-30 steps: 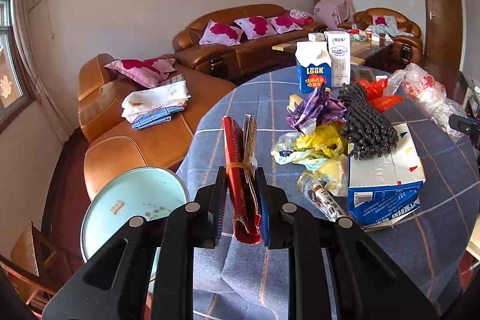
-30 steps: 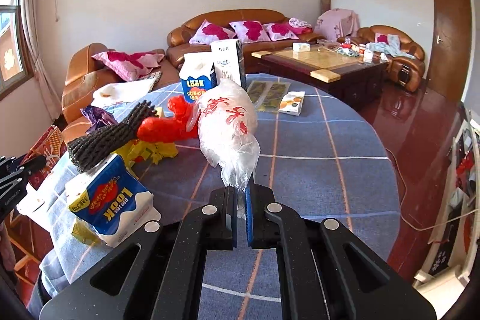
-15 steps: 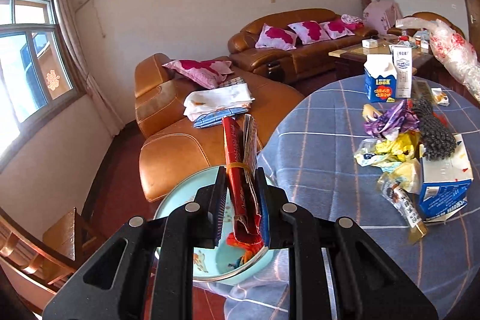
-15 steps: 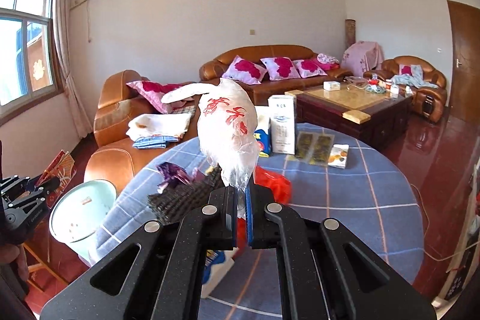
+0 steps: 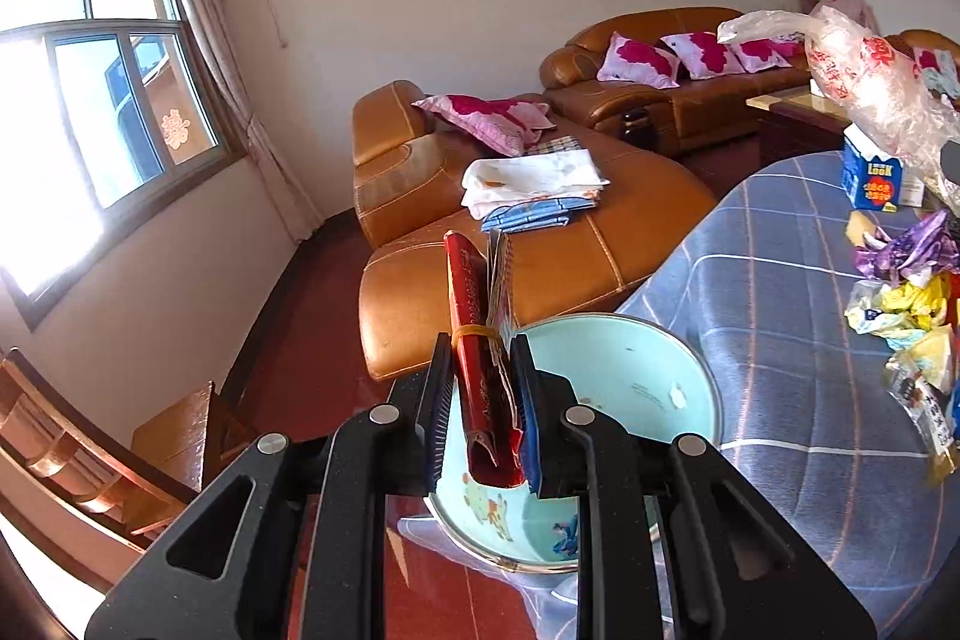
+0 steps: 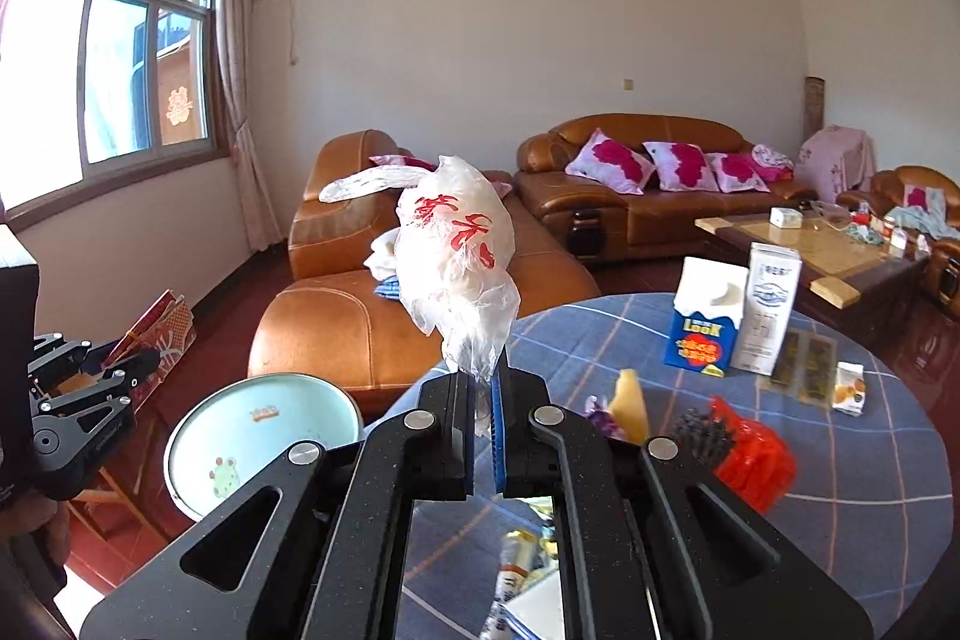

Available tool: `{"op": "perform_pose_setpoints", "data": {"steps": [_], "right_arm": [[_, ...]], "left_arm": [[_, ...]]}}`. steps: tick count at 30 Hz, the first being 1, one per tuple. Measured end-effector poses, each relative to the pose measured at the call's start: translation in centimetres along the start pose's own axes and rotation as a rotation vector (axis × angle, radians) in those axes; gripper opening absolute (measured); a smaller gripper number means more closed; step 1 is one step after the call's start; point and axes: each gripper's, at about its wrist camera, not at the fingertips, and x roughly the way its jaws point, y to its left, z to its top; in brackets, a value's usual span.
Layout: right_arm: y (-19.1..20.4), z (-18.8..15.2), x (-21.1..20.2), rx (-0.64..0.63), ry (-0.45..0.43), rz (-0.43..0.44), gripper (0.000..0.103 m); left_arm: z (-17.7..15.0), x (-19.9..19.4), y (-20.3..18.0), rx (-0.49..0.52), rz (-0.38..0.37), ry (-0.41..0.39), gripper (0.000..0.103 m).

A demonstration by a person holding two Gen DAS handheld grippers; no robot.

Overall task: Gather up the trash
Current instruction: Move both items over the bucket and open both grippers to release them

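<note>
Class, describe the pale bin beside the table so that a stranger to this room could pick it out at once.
Start at the round table with the blue checked cloth. At its edge on the window side, in front of the tan leather chaise, a round bin stands on the red floor. It alone is pale mint green, with a metal rim and cartoon pictures on its wall.

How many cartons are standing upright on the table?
2: a blue-and-white carton and a taller white carton, side by side at the table's far edge. Others may be hidden.
</note>
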Motion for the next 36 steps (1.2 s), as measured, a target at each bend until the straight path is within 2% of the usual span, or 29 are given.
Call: {"op": "perform_pose_setpoints", "data": {"steps": [10,20,36], "right_arm": [[4.2,0.1,4.3,-0.086,0.047,0.093,0.005],[6.5,-0.9,7.3,-0.153,0.110,0.126,0.005],[8.0,-2.2,9.1,-0.212,0.174,0.146,0.005]], "left_arm": [[-0.6,2.0,2.5,0.008,0.107,0.026,0.019],[-1.1,4.0,3.1,0.050,0.169,0.059,0.019],[-1.5,5.5,2.6,0.085,0.181,0.095,0.020]]}}
